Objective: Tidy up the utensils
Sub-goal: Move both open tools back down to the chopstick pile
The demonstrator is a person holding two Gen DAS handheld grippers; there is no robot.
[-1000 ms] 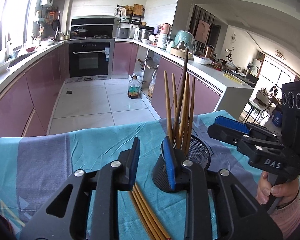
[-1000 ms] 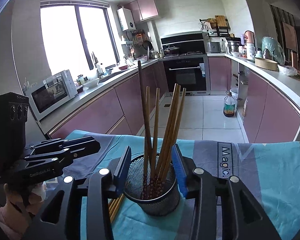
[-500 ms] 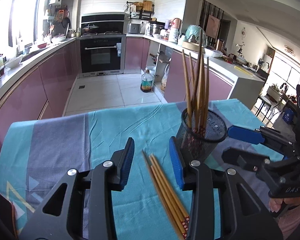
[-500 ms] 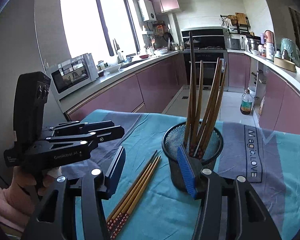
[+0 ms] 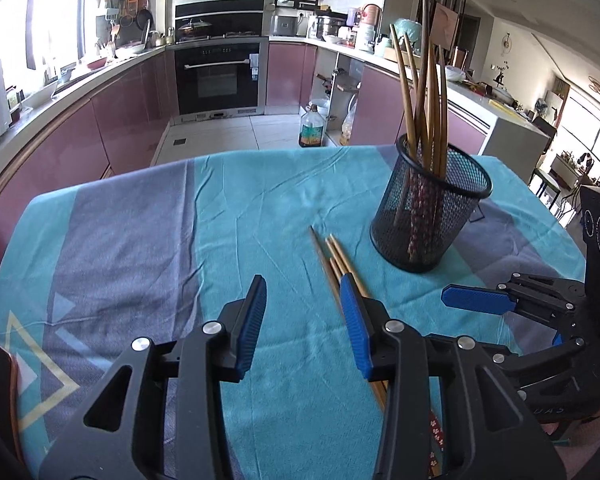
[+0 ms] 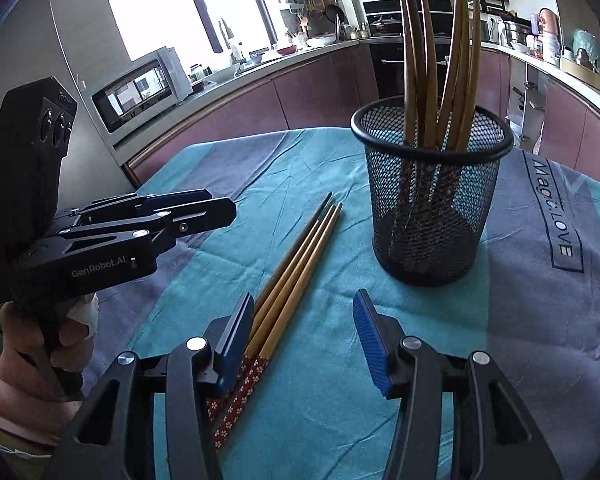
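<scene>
— Nearest?
— Left gripper [image 5: 302,320] and right gripper [image 6: 304,336], fingers spread wide, holding nothing (both above the table [image 5: 132,232]); loose chopsticks [image 6: 300,264] flat on the cloth.
— Farther?
— Mesh holder [image 6: 432,200] upright, more chopsticks inside.

Black wire-mesh cylindrical holder [image 6: 430,200] holds brown wooden chopsticks [image 6: 440,64] with dark red patterned ends. Loose tan wooden chopsticks [image 6: 296,272] on the cloth have red ends with small white flowers. Teal cotton tablecloth [image 5: 256,208] has grey-purple bands, a yellow triangle outline and dark lettering. Both black plastic grippers, left [image 5: 302,320] and right [image 6: 306,338], carry blue ribbed pads. Mauve glossy cabinets [image 5: 132,112], black oven [image 5: 220,76].
</scene>
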